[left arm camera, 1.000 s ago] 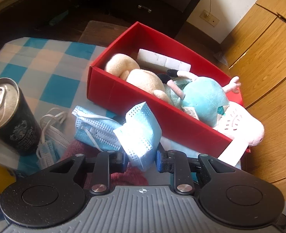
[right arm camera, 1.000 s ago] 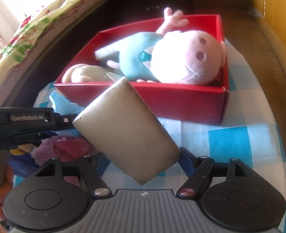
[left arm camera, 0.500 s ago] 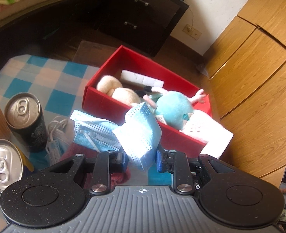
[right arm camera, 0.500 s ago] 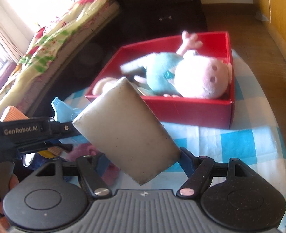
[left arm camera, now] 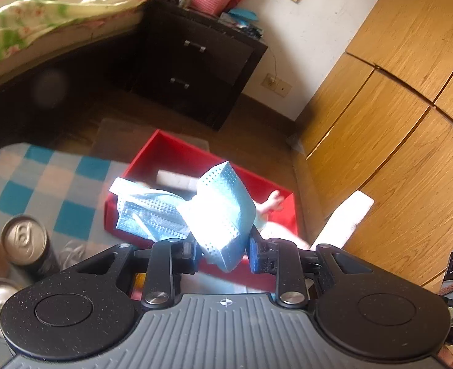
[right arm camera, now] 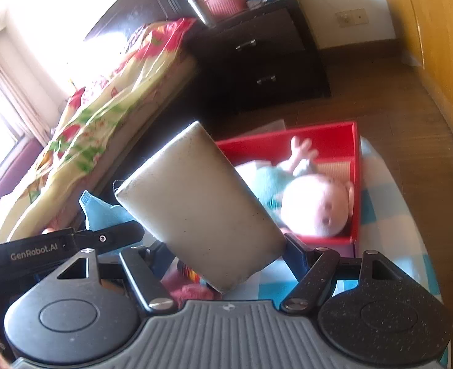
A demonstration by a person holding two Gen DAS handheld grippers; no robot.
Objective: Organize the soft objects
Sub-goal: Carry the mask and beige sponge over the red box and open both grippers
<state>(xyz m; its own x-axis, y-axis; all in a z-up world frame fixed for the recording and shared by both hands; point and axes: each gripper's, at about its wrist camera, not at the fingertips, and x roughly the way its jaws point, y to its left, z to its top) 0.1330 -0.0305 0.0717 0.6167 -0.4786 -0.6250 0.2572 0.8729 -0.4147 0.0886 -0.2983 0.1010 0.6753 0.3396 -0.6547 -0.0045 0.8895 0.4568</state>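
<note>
My left gripper [left arm camera: 223, 247] pinches a bunch of blue face masks [left arm camera: 217, 212], lifted above the near wall of the red box [left arm camera: 177, 155]; its jaws are opening slightly, with the masks still between the pads. My right gripper [right arm camera: 226, 253] is shut on a beige foam block [right arm camera: 195, 203], which sticks up and to the left. It hangs above the checked cloth, in front of the red box [right arm camera: 355, 184]. A pink and teal plush toy [right arm camera: 315, 206] lies inside the box. The foam block [left arm camera: 343, 218] also shows at the right of the left wrist view.
Two drink cans [left arm camera: 26, 240] stand at the left on the blue checked cloth [left arm camera: 57, 184]. A white packet [left arm camera: 174, 180] lies in the box. A dark nightstand [left arm camera: 195, 61], a bed [left arm camera: 42, 9] and wooden wardrobe doors [left arm camera: 395, 123] surround the spot.
Both grippers have risen with their loads, so the box and cloth look smaller and farther below. The masks have lifted off the cloth; the views tilt up toward the nightstand and bed.
</note>
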